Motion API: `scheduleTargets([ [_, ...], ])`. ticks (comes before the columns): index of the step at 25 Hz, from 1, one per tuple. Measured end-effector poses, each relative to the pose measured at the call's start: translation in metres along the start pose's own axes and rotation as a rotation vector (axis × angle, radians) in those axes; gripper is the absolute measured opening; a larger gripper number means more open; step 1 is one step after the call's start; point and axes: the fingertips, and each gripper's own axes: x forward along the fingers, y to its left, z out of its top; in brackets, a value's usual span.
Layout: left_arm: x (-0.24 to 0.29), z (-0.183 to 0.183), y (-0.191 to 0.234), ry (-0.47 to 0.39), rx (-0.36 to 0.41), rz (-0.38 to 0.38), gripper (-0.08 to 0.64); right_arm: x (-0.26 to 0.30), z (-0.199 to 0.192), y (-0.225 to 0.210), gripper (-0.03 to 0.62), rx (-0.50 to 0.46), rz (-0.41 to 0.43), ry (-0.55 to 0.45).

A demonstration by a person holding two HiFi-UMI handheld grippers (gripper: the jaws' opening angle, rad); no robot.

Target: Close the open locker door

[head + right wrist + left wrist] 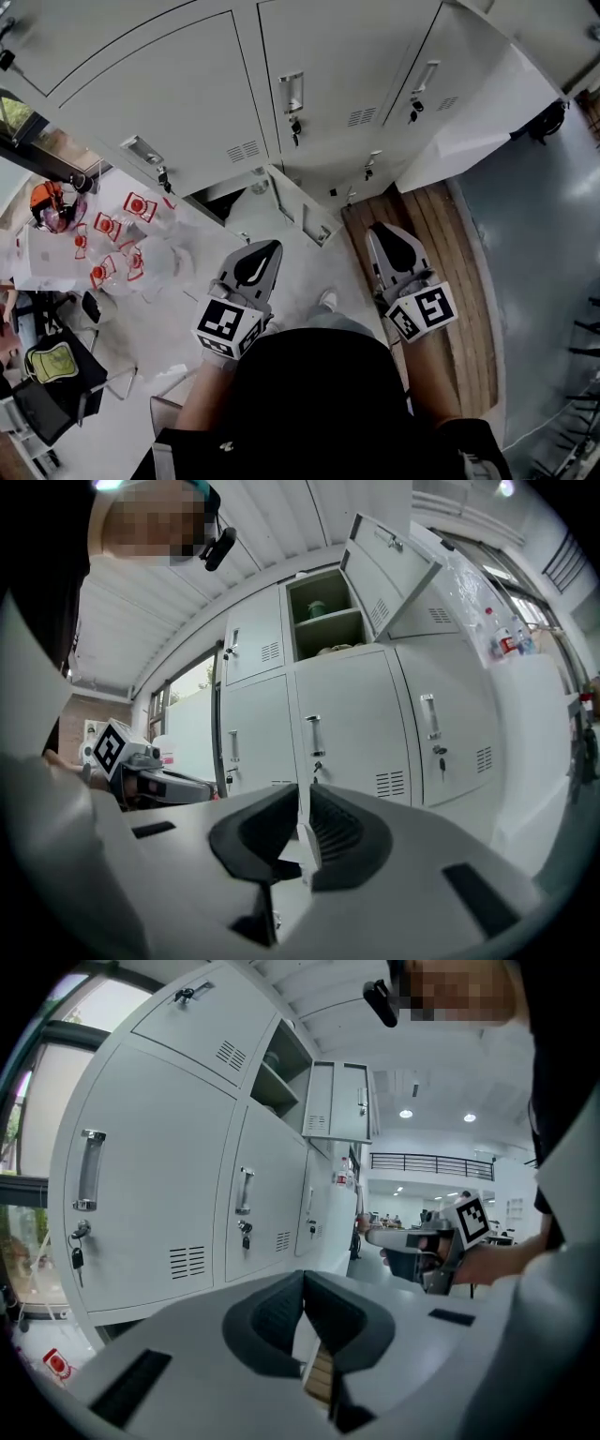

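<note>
A bank of grey lockers (187,84) stands ahead of me. One upper locker door (302,211) hangs open, swung out toward me. In the right gripper view this open door (389,569) tilts out above a compartment (323,611) with a shelf and some items. The left gripper view shows the same door (339,1101) edge-on at the top. My left gripper (265,251) and right gripper (382,234) are both shut on nothing, held low and apart from the door. Each shows in the other's view: the right gripper (412,1241) and the left gripper (141,766).
Keys hang in several locker locks (295,127). A table with clear bottles bearing red labels (122,244) is at the left, with an orange helmet (47,202) and a chair (56,375). A wooden strip of floor (459,281) runs along the right beside a white wall (487,122).
</note>
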Motion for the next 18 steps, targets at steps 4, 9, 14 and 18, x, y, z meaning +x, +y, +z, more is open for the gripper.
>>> scheduleTargets([
  [4,0.018,-0.005,0.001,0.011,-0.035,0.083,0.021,0.021,-0.012,-0.022,0.054,0.005,0.093,0.045],
  [9,0.029,-0.014,0.004,0.038,-0.056,0.156,0.021,0.041,-0.036,-0.039,0.055,0.004,0.186,0.113],
  [14,0.036,-0.021,0.011,0.054,-0.071,0.187,0.021,0.057,-0.066,-0.05,0.055,0.033,0.22,0.192],
  [18,0.034,-0.027,0.016,0.066,-0.088,0.185,0.021,0.063,-0.089,-0.048,0.055,0.073,0.249,0.264],
])
